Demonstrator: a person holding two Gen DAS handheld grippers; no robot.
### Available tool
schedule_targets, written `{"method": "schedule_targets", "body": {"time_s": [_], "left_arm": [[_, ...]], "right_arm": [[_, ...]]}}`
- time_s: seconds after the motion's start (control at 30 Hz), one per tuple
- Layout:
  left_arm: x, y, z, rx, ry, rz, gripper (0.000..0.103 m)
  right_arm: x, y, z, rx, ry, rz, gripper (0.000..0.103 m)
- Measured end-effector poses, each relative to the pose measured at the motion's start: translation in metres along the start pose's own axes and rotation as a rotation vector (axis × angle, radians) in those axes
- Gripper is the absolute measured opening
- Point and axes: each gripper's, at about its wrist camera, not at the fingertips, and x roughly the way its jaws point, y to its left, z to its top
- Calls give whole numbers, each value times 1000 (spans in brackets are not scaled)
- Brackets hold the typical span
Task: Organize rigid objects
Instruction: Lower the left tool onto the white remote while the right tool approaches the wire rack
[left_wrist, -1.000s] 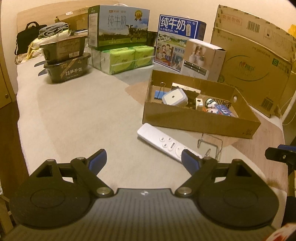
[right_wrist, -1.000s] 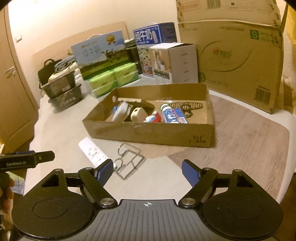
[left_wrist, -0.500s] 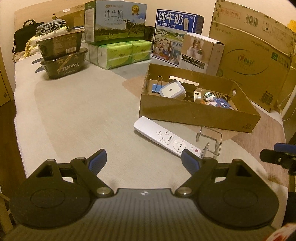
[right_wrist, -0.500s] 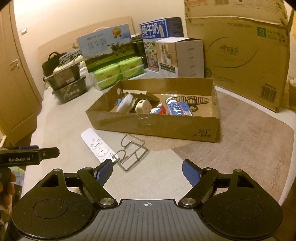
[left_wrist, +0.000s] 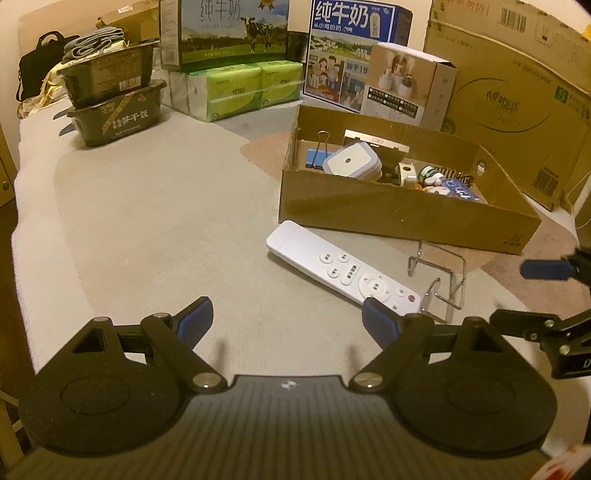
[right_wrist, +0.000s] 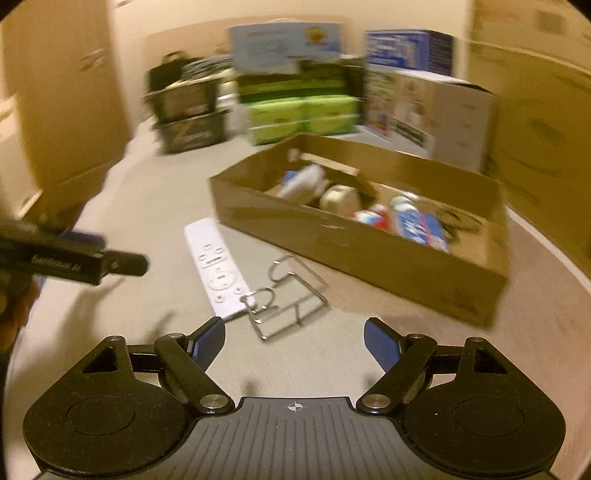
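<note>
A white remote control (left_wrist: 341, 269) (right_wrist: 217, 271) lies on the grey bedcover, just in front of a shallow cardboard tray (left_wrist: 399, 214) (right_wrist: 351, 247) holding several small items. Beside the remote rests a bent wire rack (left_wrist: 441, 282) (right_wrist: 286, 295). My left gripper (left_wrist: 288, 317) hovers open above the cover, short of the remote, with nothing between its fingers. My right gripper (right_wrist: 294, 338) is open too, close in front of the wire rack, holding nothing. The right wrist view is blurred by motion. Each gripper shows at the edge of the other's view.
Milk cartons (left_wrist: 354, 51), green tissue packs (left_wrist: 243, 88), two stacked dark trays (left_wrist: 118, 99), a white product box (left_wrist: 406, 92) and large cardboard boxes (left_wrist: 517, 107) line the back. The bed edge (left_wrist: 22, 236) drops off at the left. A wooden door (right_wrist: 55, 92) stands left.
Both grippers have dropped lower and moved in toward the remote and the wire rack, which now look larger. The right gripper has rolled, tilting its view. Both stayed open.
</note>
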Motion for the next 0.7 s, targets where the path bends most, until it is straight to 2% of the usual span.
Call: {"method": "schedule_targets", "body": {"time_s": [0.37, 0.57, 0.67, 0.7], "left_arm": [[28, -1, 9, -3, 22, -27, 86], [35, -1, 8, -5, 34, -31, 86], [36, -2, 8, -8, 37, -36, 86], [37, -2, 8, -9, 38, -38, 86]], "right_arm": [[58, -17, 20, -239, 66, 138, 82], [77, -27, 24, -255, 119, 212, 81], [78, -28, 25, -247, 122, 225, 70], [79, -28, 25, -242, 122, 224, 69]]}}
